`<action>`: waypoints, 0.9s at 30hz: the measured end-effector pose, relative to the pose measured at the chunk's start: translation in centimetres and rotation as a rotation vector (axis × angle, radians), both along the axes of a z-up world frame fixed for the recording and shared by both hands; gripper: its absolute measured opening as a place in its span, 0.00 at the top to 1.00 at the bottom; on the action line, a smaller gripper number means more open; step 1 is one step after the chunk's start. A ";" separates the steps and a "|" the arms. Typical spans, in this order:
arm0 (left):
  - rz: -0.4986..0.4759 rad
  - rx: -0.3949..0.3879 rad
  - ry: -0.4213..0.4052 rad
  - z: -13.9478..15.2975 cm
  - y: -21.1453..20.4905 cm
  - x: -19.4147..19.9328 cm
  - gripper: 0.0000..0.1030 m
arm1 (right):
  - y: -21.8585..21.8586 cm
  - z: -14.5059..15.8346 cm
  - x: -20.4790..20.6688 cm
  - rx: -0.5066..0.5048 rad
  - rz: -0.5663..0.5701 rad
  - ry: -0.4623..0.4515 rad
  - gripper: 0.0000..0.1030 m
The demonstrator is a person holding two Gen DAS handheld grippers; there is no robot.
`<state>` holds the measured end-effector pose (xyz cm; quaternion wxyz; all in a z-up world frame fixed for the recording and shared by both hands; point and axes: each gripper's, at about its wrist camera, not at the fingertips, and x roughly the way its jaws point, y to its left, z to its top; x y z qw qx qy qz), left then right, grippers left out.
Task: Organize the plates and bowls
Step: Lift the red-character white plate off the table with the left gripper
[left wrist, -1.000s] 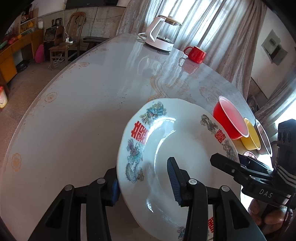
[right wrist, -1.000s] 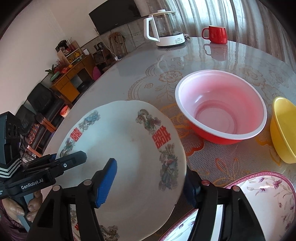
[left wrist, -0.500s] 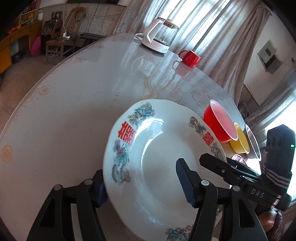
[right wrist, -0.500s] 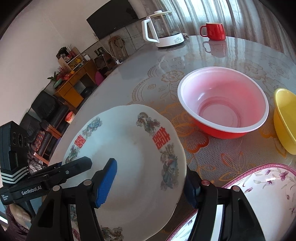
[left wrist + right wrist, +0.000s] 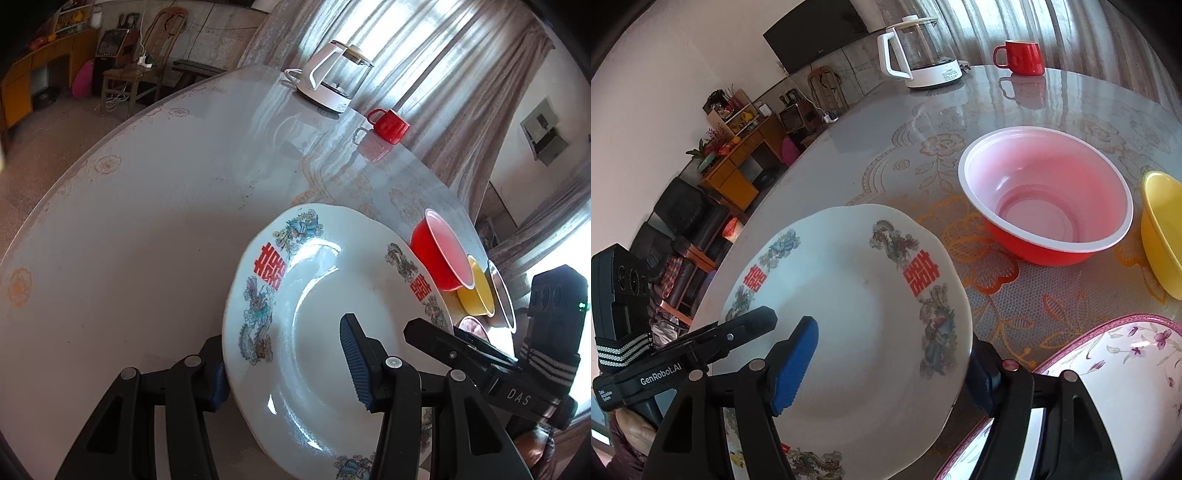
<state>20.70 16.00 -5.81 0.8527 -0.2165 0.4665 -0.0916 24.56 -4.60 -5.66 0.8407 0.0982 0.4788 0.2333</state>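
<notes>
A white plate (image 5: 325, 317) with red characters and dragon patterns is held tilted above the table by both grippers. My left gripper (image 5: 288, 373) is shut on its left rim, one finger above and one under. My right gripper (image 5: 886, 365) is shut on the plate's (image 5: 857, 295) right rim the same way. A red bowl (image 5: 1049, 199), a yellow bowl (image 5: 1160, 236) and a flowered pink-rimmed plate (image 5: 1108, 376) sit on the table to the right. The red bowl (image 5: 439, 254) and yellow bowl (image 5: 476, 291) also show in the left wrist view.
The round glass-topped table (image 5: 147, 229) carries a white kettle (image 5: 332, 81) and a red mug (image 5: 388, 125) at its far side. A metal bowl rim (image 5: 500, 291) stands beyond the yellow bowl. Curtains hang behind the table.
The white plate has stayed gripped by both grippers and has shifted slightly right and lower in the left wrist view. The bowls have not moved.
</notes>
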 end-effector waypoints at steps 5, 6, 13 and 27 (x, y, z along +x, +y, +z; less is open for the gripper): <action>0.009 0.031 -0.009 0.4 -0.3 -0.8 0.52 | -0.3 0.1 -0.4 0.022 -0.004 -0.009 0.28; 0.008 0.022 -0.012 0.5 -0.3 -1.1 0.52 | -0.3 0.2 -0.6 0.022 -0.007 -0.015 0.29; -0.013 0.070 -0.030 0.8 -0.9 -1.8 0.55 | -1.3 0.1 -1.0 0.049 -0.017 -0.017 0.31; -0.072 0.143 -0.122 1.7 -2.8 -3.2 0.61 | -0.9 0.1 -1.7 0.049 0.025 -0.051 0.40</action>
